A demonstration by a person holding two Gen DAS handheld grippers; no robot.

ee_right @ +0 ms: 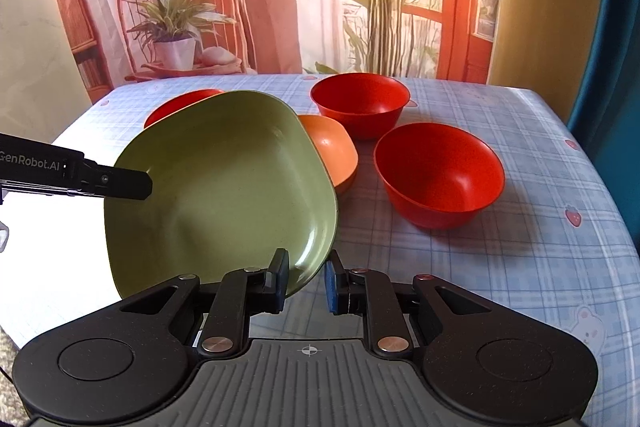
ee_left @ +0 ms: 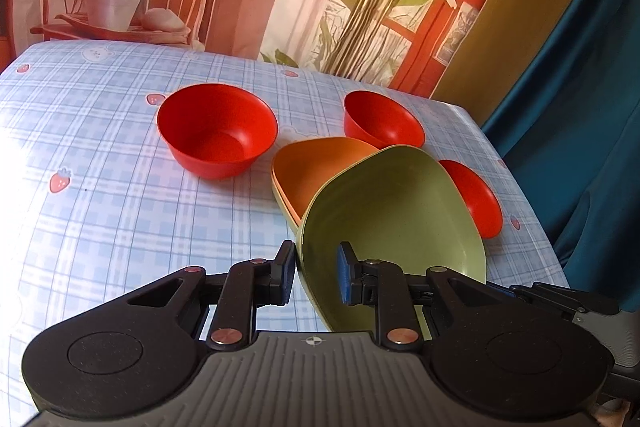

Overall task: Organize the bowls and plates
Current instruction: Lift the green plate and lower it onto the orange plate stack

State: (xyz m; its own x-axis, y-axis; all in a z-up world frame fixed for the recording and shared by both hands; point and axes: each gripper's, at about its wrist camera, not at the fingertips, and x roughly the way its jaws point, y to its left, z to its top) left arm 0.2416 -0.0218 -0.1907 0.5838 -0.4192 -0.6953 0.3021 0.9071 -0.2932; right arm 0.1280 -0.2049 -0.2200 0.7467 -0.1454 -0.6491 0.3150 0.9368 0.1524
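The surface [ee_right: 540, 227] is covered with a blue checked cloth. A green plate [ee_right: 224, 187] is held tilted above it by both tools: its rim is gripped between the fingers of the left hand-held gripper [ee_left: 316, 273] and the right hand-held gripper [ee_right: 306, 281]. An orange plate [ee_right: 334, 151] is partly hidden behind it. Three red bowls [ee_right: 438, 173] are seen around them.

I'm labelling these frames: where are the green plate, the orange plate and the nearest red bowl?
green plate [ee_right: 224, 183]: right wrist view, centre of its inner surface.
orange plate [ee_right: 334, 147]: right wrist view, exposed outer side.
nearest red bowl [ee_right: 440, 167]: right wrist view, inside wall.
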